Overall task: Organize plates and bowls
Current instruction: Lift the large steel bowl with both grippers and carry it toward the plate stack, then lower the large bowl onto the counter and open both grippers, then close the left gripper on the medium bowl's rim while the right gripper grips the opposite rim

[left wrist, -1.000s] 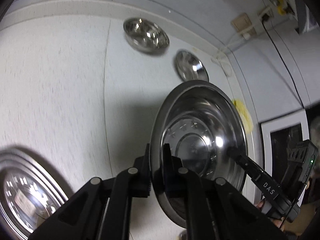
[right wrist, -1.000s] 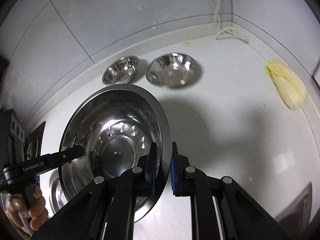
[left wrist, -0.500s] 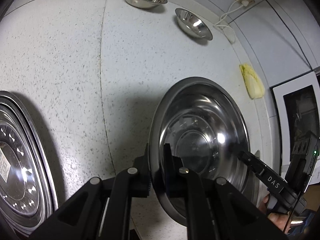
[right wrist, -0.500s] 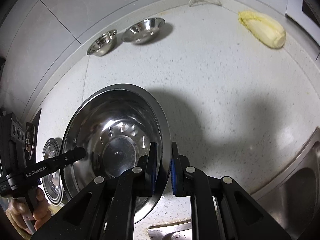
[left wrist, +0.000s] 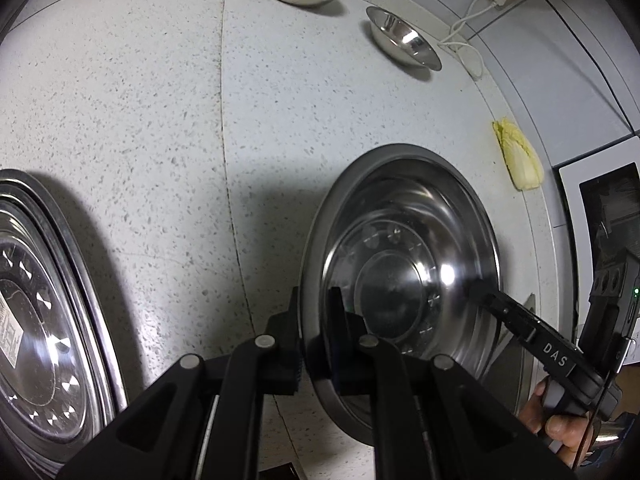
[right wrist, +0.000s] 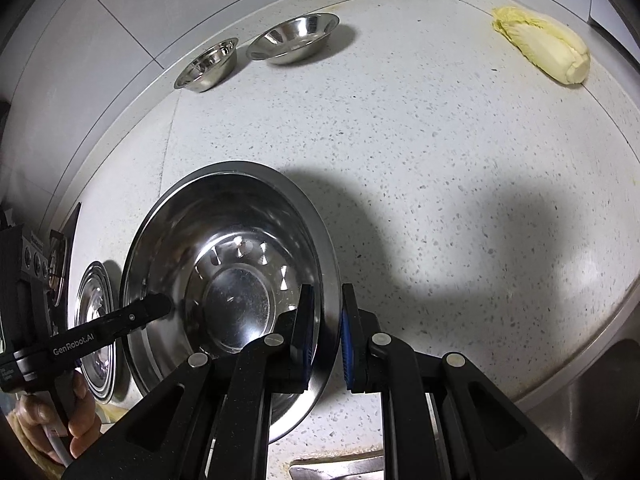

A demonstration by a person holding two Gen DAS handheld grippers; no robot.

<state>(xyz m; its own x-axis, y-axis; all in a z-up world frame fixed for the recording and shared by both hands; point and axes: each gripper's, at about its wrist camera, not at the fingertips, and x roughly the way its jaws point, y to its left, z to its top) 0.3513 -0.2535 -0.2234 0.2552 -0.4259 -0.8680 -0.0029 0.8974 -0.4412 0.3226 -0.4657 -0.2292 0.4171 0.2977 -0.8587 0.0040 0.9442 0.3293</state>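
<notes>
Together, the left claw (left wrist: 314, 344) and right claw (right wrist: 324, 340) each clamped opposite rims of one bowl (left wrist: 400, 280) above the desk (left wrist: 160, 120).

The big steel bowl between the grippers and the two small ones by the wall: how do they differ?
The big bowl is far wider and is held at its rim by both grippers; the small bowls sit free on the counter. The big bowl has stamped marks inside; theirs look plain. All are shiny steel.

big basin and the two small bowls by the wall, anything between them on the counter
Nothing: bare speckled counter separates the big basin from the small bowls, shown in both wrist views.
</notes>
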